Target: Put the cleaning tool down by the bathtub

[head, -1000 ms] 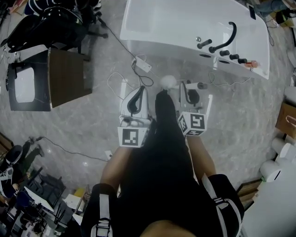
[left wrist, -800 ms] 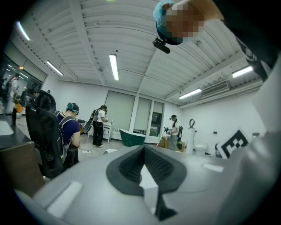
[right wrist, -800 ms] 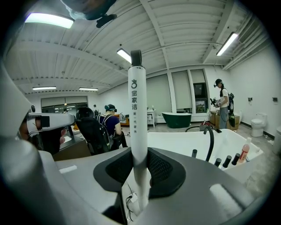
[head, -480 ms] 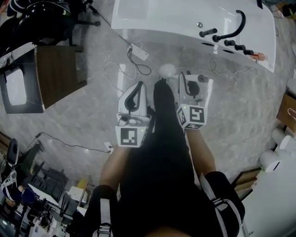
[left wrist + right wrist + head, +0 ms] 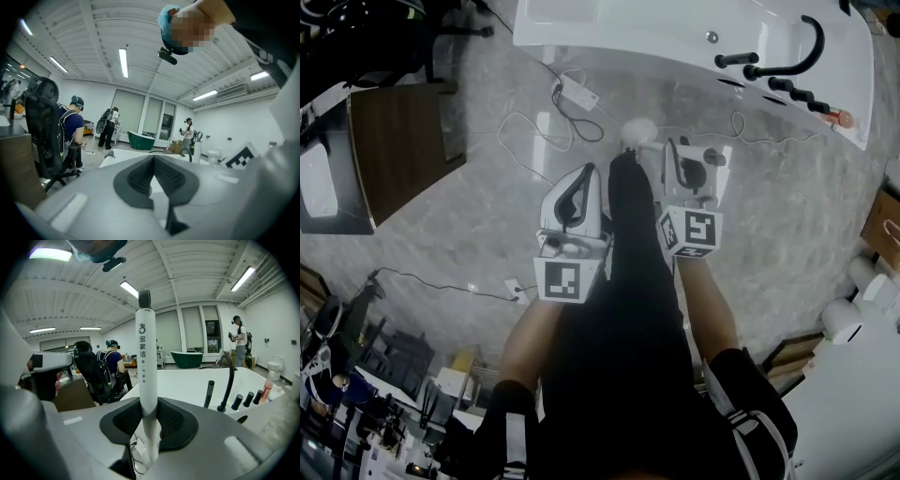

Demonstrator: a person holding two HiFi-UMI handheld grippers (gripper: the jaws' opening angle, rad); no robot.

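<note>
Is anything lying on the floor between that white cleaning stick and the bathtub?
Yes. The right tongs grip the cleaning tool upright, short of the bathtub. On the floor between them lie a white power strip and loose cables.

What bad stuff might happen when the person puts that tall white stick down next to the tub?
1. The cleaning tool stands upright, and the right tongs grip only a short stretch of its long handle. It may topple once it is let go.
2. Cables and a power strip lie on the floor beside the bathtub. The tool might land on them or get tangled.
</note>
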